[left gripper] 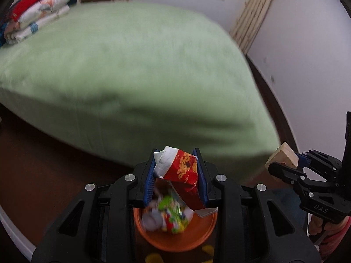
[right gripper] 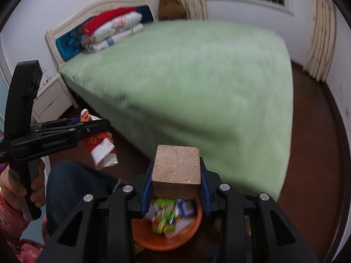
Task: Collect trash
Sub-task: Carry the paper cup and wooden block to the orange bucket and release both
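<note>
two pieces in hand, both over the bin

item 1: red snack wrapper [left gripper: 183, 171]. pinched between the blue pads of the left tongs [left gripper: 177, 175], which are closed on it. position: directly above the orange bin [left gripper: 204, 234], not yet dropped. orientation: long axis runs steeply up and down with a slight lean, white torn end uppermost, lower white-edged end hanging toward the bin mouth. in the right wrist view the same wrapper [right gripper: 102, 151] dangles below the tongs, well above the floor.

item 2: wooden block [right gripper: 177, 171]. clamped squarely by the right tongs [right gripper: 176, 183], closed on its two side faces. position: over the near rim of the bin [right gripper: 197, 221]. orientation: roughly cube-shaped, so no clear long axis; the broad pale face is turned toward the camera.

item 3: bin contents [left gripper: 169, 217]. green, red, white and blue packets already inside; blurred, so a count is not possible.

item 4: bed [right gripper: 197, 83]. green cover, no loose litter visible on it; folded bedding [right gripper: 114, 30] at the headboard.

progress, as judged: late stage. several pieces binned, two held for release. remaining: open each pair of tongs over the bin, then check the dark floor [right gripper: 307, 153], part of which is out of view.
</note>
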Motion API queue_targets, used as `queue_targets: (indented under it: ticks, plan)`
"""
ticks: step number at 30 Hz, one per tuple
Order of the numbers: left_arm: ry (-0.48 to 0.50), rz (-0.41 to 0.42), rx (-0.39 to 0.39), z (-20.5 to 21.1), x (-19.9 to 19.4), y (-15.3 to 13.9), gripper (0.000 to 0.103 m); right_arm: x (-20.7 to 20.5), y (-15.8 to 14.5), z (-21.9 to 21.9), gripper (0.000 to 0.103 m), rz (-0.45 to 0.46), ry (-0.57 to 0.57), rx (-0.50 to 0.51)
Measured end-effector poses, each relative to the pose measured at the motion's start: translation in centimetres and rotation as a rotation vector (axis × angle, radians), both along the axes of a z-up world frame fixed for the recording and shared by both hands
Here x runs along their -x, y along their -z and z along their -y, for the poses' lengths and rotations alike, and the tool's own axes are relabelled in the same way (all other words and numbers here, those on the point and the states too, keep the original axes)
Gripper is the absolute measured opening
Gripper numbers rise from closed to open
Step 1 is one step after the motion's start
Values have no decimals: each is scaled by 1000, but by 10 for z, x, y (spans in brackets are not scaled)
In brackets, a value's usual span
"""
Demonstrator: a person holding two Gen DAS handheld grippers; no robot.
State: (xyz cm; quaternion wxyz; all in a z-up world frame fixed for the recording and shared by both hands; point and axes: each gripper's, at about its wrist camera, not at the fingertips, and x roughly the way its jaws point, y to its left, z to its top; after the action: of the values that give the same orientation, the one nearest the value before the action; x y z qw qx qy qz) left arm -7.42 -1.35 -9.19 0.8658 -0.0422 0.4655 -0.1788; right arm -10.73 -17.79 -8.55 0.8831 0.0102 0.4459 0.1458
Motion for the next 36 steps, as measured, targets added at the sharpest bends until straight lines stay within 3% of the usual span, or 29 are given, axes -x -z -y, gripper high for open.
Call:
queue_targets:
  ticks: [11,17,22,23,24,26,30,36]
  plan:
    - [10,-397,-56,23,7,155,31,10,115,-2,36,-279,99,-63]
    - [-5,-475,-135,28,4,199,31,-1,169,-21,36,-413,79,-54]
    - [-23,-524,-165,21,5,222,35,-6,195,-35,38,-464,63,-21]
    - [-36,-530,-178,20,5,225,41,-5,197,-33,43,-466,61,-16]
    - [-46,-531,-185,17,5,227,46,-6,197,-34,60,-464,61,-10]
    - [-54,-529,-192,13,3,226,66,-8,191,-31,70,-427,78,12]
    - [-71,-524,-186,6,-3,220,72,-9,182,-19,79,-404,117,-4]
    - [-87,-506,-187,2,-5,209,76,-10,171,-7,79,-381,163,-35]
